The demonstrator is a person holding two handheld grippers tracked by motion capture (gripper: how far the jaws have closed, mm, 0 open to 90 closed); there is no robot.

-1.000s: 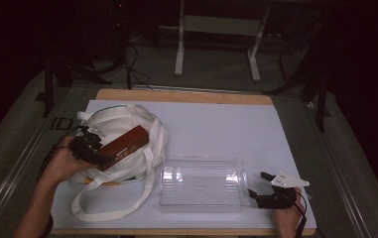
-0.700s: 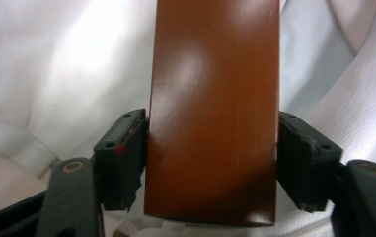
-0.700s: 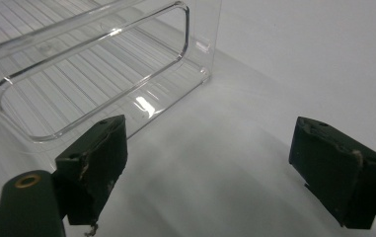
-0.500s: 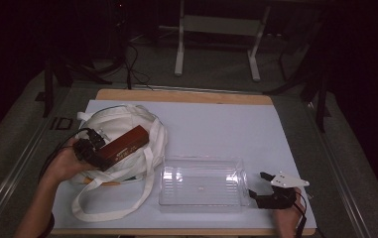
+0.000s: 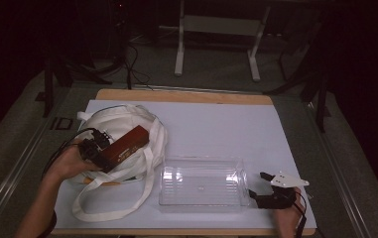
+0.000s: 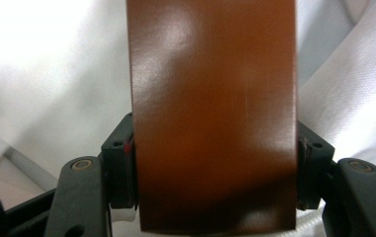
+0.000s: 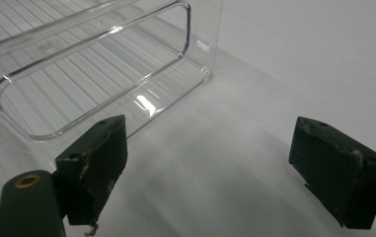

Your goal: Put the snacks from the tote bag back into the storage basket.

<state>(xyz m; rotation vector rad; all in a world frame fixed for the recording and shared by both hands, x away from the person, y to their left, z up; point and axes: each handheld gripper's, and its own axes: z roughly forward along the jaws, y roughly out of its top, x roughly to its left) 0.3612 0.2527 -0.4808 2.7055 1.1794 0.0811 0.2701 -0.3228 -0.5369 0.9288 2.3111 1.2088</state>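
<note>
- A person works at a desk (image 5: 256, 124) covered by a pale sheet, holding one tool in each hand.
- The left tool (image 5: 93, 148) is clamped on the near end of a long brown box (image 5: 124, 145); in the left gripper view, both jaws press flat against the sides of the brown box (image 6: 212, 113).
- The box lies tilted over a white cloth bag (image 5: 122, 124) at the left of the desk, its far end pointing up and toward the middle.
- A clear plastic tray (image 5: 204, 201) sits empty near the front edge, just right of the bag's looped handles.
- The step in hand looks like lifting the box out of the bag toward the tray. To do it well, raise it clear of the cloth and straps first, keep the squeeze steady, then level it over the tray.
- The left hand (image 5: 70, 161) wraps the tool from behind, forearm angled in from the lower left.
- The right tool (image 5: 263, 191) rests low beside the tray's right end, jaws apart and holding nothing; the right gripper view shows the tray's corner (image 7: 195, 44) ahead.
</note>
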